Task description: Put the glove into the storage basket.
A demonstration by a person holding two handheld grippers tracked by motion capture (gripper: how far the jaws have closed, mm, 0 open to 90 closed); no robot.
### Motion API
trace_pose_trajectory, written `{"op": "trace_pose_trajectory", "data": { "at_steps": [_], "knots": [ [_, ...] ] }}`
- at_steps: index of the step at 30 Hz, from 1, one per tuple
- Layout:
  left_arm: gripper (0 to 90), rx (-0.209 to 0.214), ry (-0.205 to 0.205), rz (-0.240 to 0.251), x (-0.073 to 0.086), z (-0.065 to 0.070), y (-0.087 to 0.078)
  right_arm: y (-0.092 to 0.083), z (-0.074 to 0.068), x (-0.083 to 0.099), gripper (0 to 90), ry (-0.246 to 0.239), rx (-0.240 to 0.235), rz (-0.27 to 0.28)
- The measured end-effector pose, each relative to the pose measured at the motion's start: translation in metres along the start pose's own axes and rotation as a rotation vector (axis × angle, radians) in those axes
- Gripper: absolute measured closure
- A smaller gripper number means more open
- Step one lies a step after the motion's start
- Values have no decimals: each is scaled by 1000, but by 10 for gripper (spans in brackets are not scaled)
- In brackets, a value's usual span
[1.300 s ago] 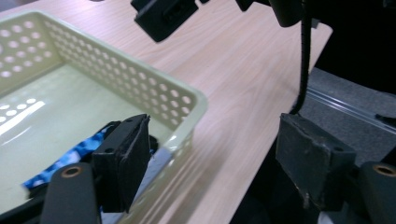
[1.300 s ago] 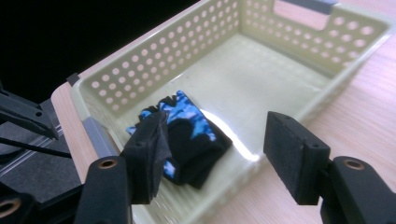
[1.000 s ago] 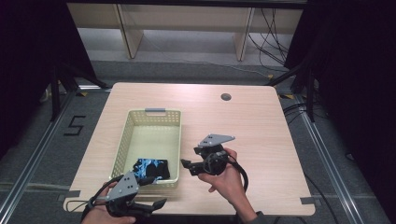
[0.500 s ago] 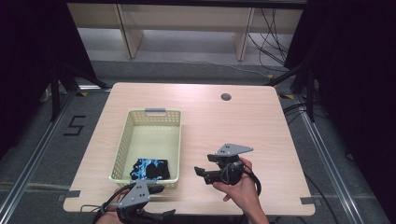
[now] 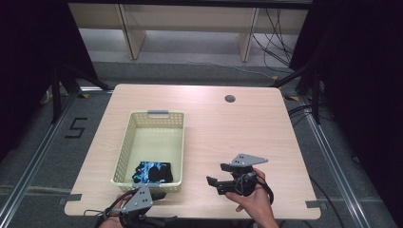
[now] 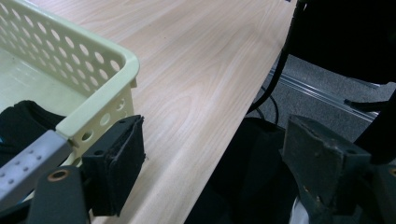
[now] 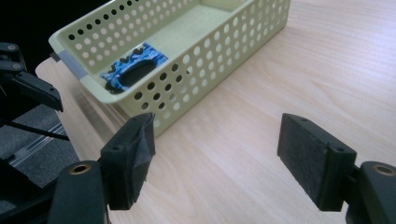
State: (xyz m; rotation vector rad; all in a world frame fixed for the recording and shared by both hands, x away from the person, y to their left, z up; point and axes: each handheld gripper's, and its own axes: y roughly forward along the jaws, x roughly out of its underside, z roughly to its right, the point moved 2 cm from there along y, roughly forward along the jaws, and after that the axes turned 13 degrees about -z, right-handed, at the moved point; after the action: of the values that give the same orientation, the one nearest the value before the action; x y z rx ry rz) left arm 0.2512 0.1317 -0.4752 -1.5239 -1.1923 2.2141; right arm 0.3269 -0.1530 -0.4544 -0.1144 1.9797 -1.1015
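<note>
A pale yellow perforated basket [image 5: 124, 148] stands on the left half of the wooden table [image 5: 247, 128]. A blue-and-black patterned cloth item [image 5: 153, 172] lies in its near end, also seen as the patterned item [image 7: 135, 67]. My right gripper [image 5: 214, 184] is held low to the right of the basket, pointing left at it. Its jaws have just been opening and nothing is between them, as the right gripper [image 7: 219, 158] stands over bare wood. My left gripper [image 5: 159, 194] sits at the table's near edge by the basket's corner [image 6: 93, 70]. The left gripper [image 6: 215, 163] stands open and empty.
A round cable hole [image 5: 230, 99] is in the table's far right part. Metal floor rails [image 5: 28, 166] run along both sides, and cables lie on the floor behind. The table's near edge [image 6: 219, 154] runs between my left jaws.
My right gripper has moved right and toward the near edge, away from the basket, with its jaws wider. The left hand has sunk slightly toward the bottom of the high view.
</note>
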Motion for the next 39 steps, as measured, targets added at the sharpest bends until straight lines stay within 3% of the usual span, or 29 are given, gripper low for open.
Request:
{"op": "trace_pose_trajectory", "data": {
  "at_steps": [2,3,4,8,10,11,12,13,14,15,16,19,20,22,23,25,26,29,31,32,33,35,36,37,38,39],
  "knots": [
    [203,1,17,-13,1,-2,0,1,3,2,279,-15,6,0],
    [203,-5,-6,-9,3,-2,1,2,1,4,275,-1,4,-8],
    [204,-9,18,-18,4,-4,1,3,3,7,271,-12,1,-18],
    [204,-9,2,-20,7,-2,1,4,4,11,266,-13,2,-16],
    [204,-7,35,-34,10,-6,0,0,4,15,264,-8,13,-17],
    [204,-7,35,-34,10,-6,0,0,4,15,264,-8,13,-17],
    [204,-4,-3,-21,11,-4,1,0,3,16,264,-4,3,-10],
    [204,-10,6,-14,12,-5,1,-1,1,17,263,9,0,-12],
    [204,-19,15,-29,14,-6,1,0,3,17,263,-7,1,-9],
    [205,-20,2,-30,16,-6,1,-1,3,19,262,-1,6,-14],
    [205,-7,3,-45,18,-7,0,-2,0,22,261,24,3,-20],
    [205,-16,0,-46,20,-7,0,-3,3,24,258,0,19,-17],
    [205,-32,17,-59,22,-8,-1,-2,2,25,255,0,5,-14],
    [205,-39,29,-37,22,-9,1,-3,0,28,249,-2,7,-18],
    [205,-39,10,-43,23,-8,0,-3,0,28,249,-2,7,-18],
    [205,-33,19,-35,25,-9,1,-3,-4,31,242,27,0,-25],
    [206,-43,6,-51,27,-11,2,-2,-2,33,239,-9,5,-19],
    [206,-51,24,-44,29,-13,3,-3,-4,36,232,-3,6,-25],
    [205,-46,2,-64,31,-13,3,-3,-5,40,228,-2,14,-33],
    [206,-53,22,-58,31,-15,3,-4,-7,42,226,17,23,-54],
    [206,-52,-1,-71,33,-15,4,-3,-5,45,221,-12,19,-42],
    [206,-38,-6,-70,34,-14,5,-4,-6,49,219,4,28,-53],
    [206,-42,20,-69,34,-15,5,-3,-5,50,217,-13,18,-43],
    [206,-42,20,-69,34,-15,5,-3,-5,50,217,-13,18,-43],
    [205,-36,-8,-60,35,-14,6,-4,-6,53,213,-12,23,-49],
    [205,-50,7,-83,37,-16,5,-4,-6,53,213,-12,23,-49]
  ]
}}
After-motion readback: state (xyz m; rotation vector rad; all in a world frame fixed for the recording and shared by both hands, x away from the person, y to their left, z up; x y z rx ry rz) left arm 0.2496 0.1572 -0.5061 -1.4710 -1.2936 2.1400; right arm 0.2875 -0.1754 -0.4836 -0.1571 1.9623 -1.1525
